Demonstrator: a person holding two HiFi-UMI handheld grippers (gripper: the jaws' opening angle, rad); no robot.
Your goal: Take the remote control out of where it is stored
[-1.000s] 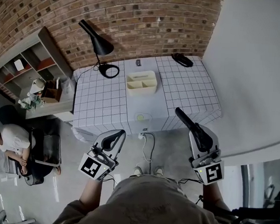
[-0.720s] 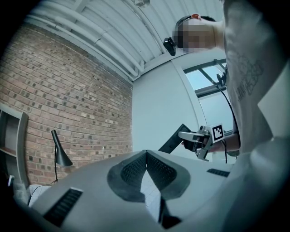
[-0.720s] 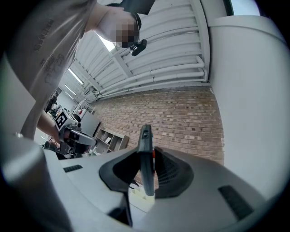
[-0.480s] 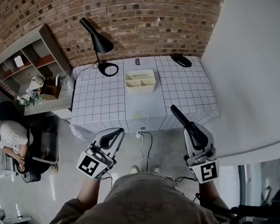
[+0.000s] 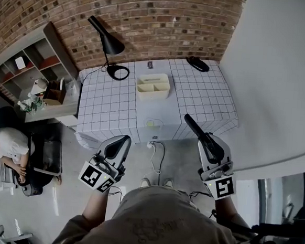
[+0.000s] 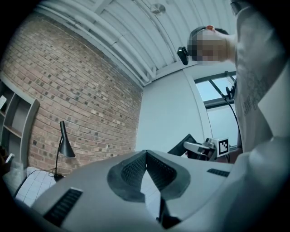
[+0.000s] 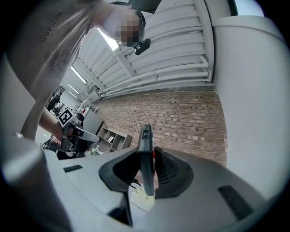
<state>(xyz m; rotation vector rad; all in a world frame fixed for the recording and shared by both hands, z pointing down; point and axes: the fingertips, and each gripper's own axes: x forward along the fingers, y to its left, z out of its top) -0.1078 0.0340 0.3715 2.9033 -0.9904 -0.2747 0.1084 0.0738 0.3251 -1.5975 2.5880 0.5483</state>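
A slim black remote control (image 5: 196,132) sticks out forward from my right gripper (image 5: 209,143), which is shut on it. In the right gripper view the remote (image 7: 145,156) stands on edge between the two pads, pointing slightly upward. My left gripper (image 5: 122,142) is held beside it at the left, its jaws shut together with nothing in them, as the left gripper view (image 6: 146,156) shows. Both grippers hang over the floor, well short of the table (image 5: 109,107). A cream divided storage box (image 5: 153,87) stands on the table's middle.
The table has a white grid cloth and backs onto a brick wall. A black desk lamp (image 5: 108,44) stands at its far left, a dark object (image 5: 198,64) at its far right. A shelf unit (image 5: 33,65) and a seated person (image 5: 8,145) are at the left. A white wall (image 5: 282,76) is on the right.
My left gripper has rolled a little and drifted slightly left and down in the head view. The right gripper keeps hold of the remote and has barely moved.
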